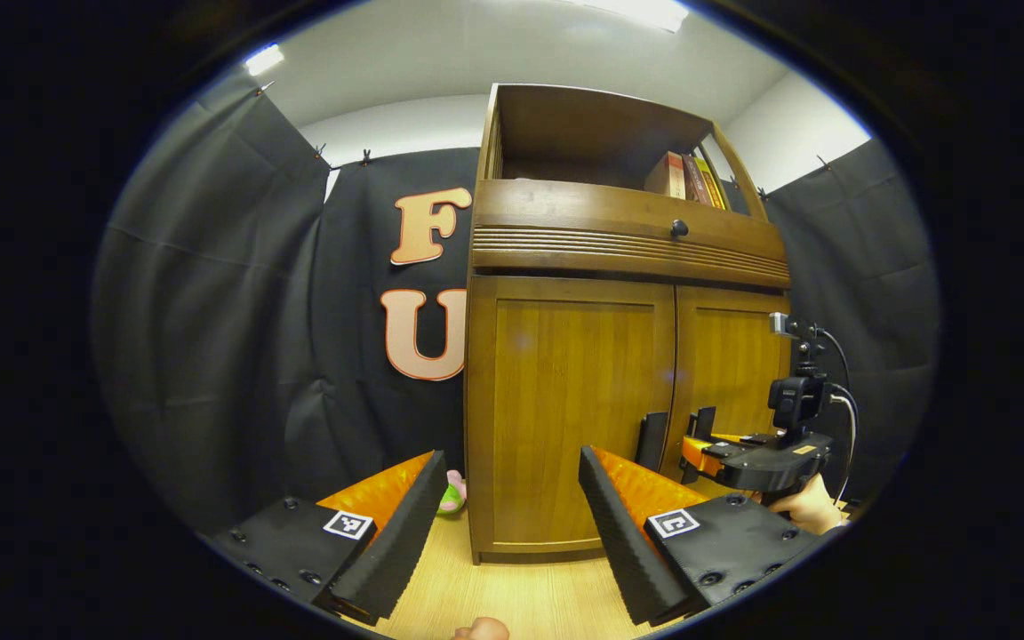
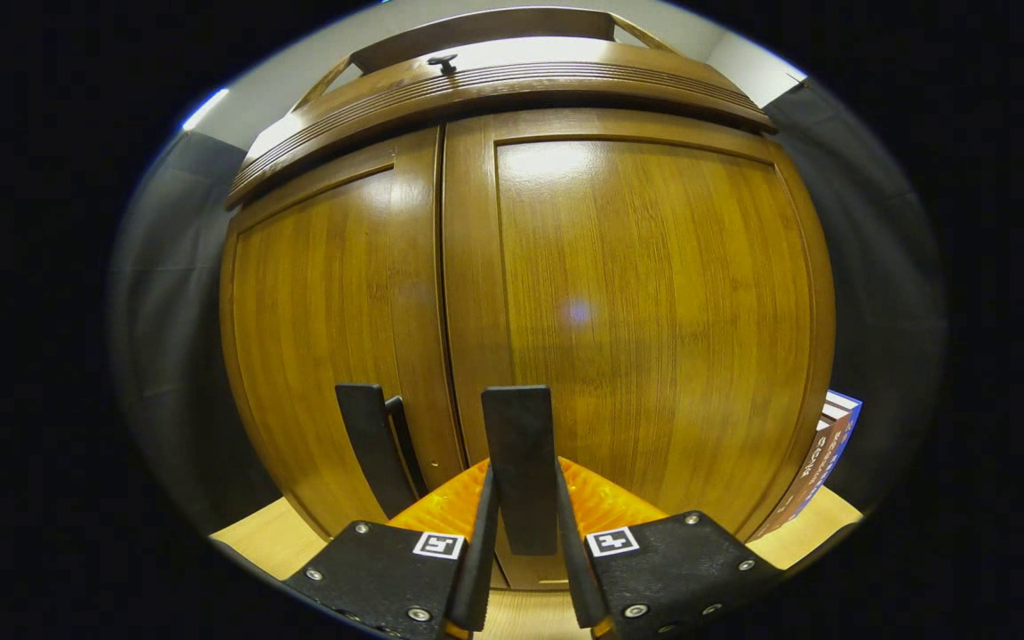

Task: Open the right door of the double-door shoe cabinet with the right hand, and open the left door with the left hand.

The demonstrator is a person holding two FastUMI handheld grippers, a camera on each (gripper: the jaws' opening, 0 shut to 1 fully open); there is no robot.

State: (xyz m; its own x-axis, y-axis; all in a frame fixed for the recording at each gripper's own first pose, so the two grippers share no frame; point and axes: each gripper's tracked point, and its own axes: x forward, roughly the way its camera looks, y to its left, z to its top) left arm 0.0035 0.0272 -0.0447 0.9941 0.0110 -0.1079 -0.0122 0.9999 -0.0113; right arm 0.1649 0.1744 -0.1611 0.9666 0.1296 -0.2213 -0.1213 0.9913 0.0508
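The wooden shoe cabinet [image 1: 565,267] stands ahead with its left door [image 1: 570,409] and right door [image 1: 730,356] both closed. Two dark upright handles sit by the centre seam. My left gripper [image 1: 512,462] is open, low in front of the left door and short of the left handle [image 1: 652,440]. A hand holds my right gripper [image 1: 699,444] at the right door. In the right gripper view, the right gripper [image 2: 523,498] is shut on the right door's handle [image 2: 517,444]. The left handle [image 2: 368,444] stands free beside it, and the right door [image 2: 654,311] rises close ahead.
A drawer with a dark knob [image 1: 679,228] runs above the doors, with books [image 1: 685,178] on the open shelf higher up. A small pink and green toy [image 1: 452,493] lies on the wooden floor [image 1: 521,596] left of the cabinet. A book [image 2: 823,462] leans at the cabinet's right side.
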